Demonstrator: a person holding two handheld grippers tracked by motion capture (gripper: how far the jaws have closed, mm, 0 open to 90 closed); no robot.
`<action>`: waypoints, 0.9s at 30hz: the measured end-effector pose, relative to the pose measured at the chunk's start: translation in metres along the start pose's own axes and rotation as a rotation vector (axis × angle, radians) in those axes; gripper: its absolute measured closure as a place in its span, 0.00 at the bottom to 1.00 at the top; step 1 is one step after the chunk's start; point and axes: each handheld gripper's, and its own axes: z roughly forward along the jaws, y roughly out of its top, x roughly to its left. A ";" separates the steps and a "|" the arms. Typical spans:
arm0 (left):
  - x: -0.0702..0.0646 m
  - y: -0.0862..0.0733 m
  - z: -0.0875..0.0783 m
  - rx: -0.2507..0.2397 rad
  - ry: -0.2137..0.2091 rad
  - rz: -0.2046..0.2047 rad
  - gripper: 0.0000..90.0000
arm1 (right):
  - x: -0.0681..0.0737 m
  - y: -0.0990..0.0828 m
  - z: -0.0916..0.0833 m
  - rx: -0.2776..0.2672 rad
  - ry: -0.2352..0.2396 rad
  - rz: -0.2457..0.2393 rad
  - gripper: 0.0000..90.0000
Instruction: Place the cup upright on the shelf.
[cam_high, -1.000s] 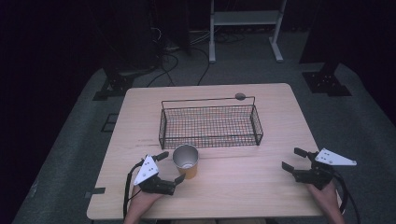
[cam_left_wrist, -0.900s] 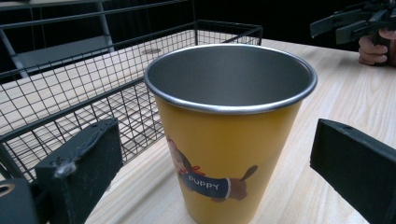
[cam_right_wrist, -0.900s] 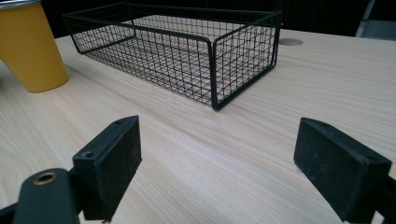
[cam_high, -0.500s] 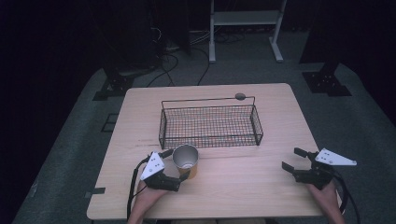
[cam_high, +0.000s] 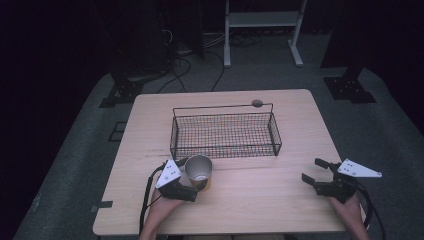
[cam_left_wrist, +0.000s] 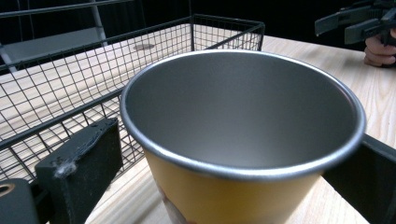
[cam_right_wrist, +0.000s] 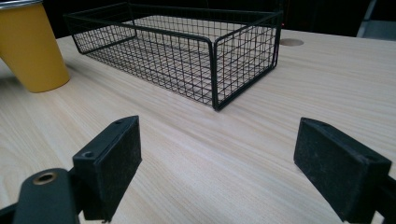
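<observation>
Left gripper (cam_high: 192, 175) has edged forward, jaws apparently flanking cup (cam_high: 199, 167).

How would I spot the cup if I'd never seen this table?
Find the black wire basket in the middle of the wooden table. Just in front of its near left corner stands the cup, between the jaws of the left tool. It alone is yellow outside, silvery inside.

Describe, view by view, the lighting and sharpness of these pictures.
High view: lit table, dark surroundings, slightly soft. Left gripper view: cup looms close, its rim bright, far basket softer. Right gripper view: even light, basket crisp, near jaws slightly soft.
</observation>
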 end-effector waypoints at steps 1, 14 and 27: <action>0.000 0.001 0.001 -0.007 0.000 0.000 0.02 | 0.000 0.000 0.000 0.000 0.000 0.001 0.15; -0.003 0.009 0.007 0.001 -0.010 0.023 0.14 | 0.000 0.000 0.000 -0.005 0.002 0.005 0.15; -0.002 0.035 0.012 -0.043 -0.060 0.030 0.14 | -0.001 0.000 -0.001 -0.012 0.003 0.010 0.15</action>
